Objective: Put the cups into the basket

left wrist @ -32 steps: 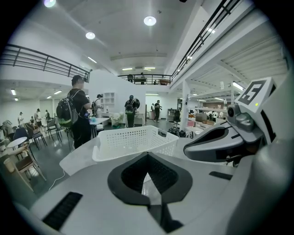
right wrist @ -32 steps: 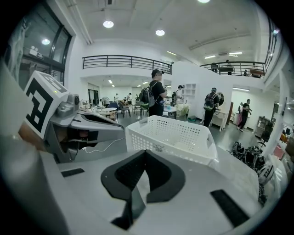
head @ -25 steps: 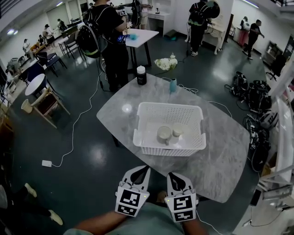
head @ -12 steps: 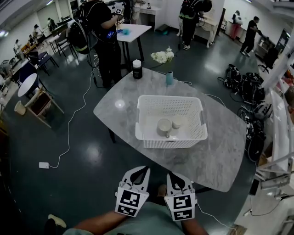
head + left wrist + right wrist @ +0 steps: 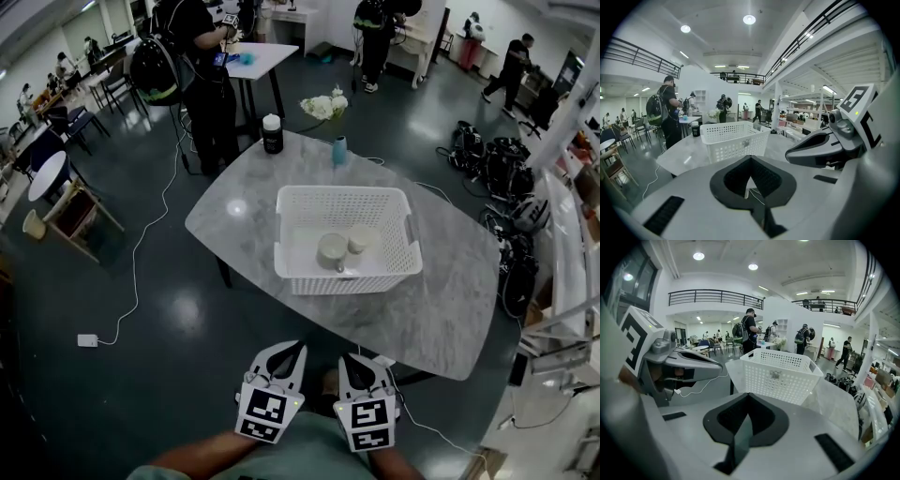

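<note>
1. Big open hall with a dark glossy floor and people standing at tables further back. In front is a grey marble table (image 5: 441,309). On it sit a white perforated basket (image 5: 345,279), a black jar (image 5: 273,134) and a small blue bottle (image 5: 339,150), the last two at the far edge.
2. Cups: the larger cup (image 5: 331,250) and the smaller cup (image 5: 359,243) stand upright inside the basket, side by side on its floor towards the near wall. No cup is visible on the bare tabletop. Judgement: the loading looks finished.
3. Left gripper (image 5: 284,349): jaws drawn together with nothing between them; its own view confirms this (image 5: 750,158). Right gripper (image 5: 362,357): jaws likewise pressed together and empty (image 5: 749,395).
4. Position: both grippers are held low and close to the body, just beside each other, on the near side of the table and off its edge. The basket and cups lie ahead of them and well apart. Both gripper views show the basket's near wall (image 5: 736,140) (image 5: 780,376) straight ahead; the cups behind it are hidden in those views.
5. Risks, as I judge them:
   - A careless push forward with closed jaws could knock the basket wall, slide the basket or tip the cups.
   - A white cable (image 5: 141,244) trails across the floor to the left, and someone stepping that way could trip on it.
</note>
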`<state>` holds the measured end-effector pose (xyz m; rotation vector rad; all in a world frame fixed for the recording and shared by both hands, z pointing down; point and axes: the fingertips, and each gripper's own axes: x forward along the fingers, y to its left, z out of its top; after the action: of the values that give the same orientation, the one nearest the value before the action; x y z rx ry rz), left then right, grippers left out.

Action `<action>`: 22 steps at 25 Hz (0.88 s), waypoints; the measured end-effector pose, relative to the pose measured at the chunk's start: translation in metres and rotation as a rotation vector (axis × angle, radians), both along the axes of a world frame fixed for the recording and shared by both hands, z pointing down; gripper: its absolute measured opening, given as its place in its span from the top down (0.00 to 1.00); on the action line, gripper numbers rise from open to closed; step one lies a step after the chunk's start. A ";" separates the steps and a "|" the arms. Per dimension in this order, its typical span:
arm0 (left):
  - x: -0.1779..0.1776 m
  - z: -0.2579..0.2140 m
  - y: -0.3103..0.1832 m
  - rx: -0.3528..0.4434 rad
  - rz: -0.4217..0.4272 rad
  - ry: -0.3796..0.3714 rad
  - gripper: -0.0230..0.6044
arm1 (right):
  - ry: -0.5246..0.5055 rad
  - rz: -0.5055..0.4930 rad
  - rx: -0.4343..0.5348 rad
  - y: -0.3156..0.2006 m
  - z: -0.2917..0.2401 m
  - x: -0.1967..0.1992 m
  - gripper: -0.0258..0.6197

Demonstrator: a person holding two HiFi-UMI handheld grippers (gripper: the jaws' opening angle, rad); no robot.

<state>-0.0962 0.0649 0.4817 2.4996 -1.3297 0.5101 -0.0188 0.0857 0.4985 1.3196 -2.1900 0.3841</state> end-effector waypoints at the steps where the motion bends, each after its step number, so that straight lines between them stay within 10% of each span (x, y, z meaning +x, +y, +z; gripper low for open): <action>1: 0.000 0.001 0.001 -0.002 0.003 -0.002 0.96 | 0.004 -0.003 0.000 0.001 0.001 -0.001 0.94; 22: -0.001 0.008 -0.002 -0.012 0.010 -0.009 0.96 | 0.012 -0.005 0.007 -0.002 0.003 -0.001 0.94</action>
<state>-0.0975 0.0625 0.4898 2.4985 -1.3136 0.5304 -0.0198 0.0838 0.5019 1.3161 -2.1866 0.3668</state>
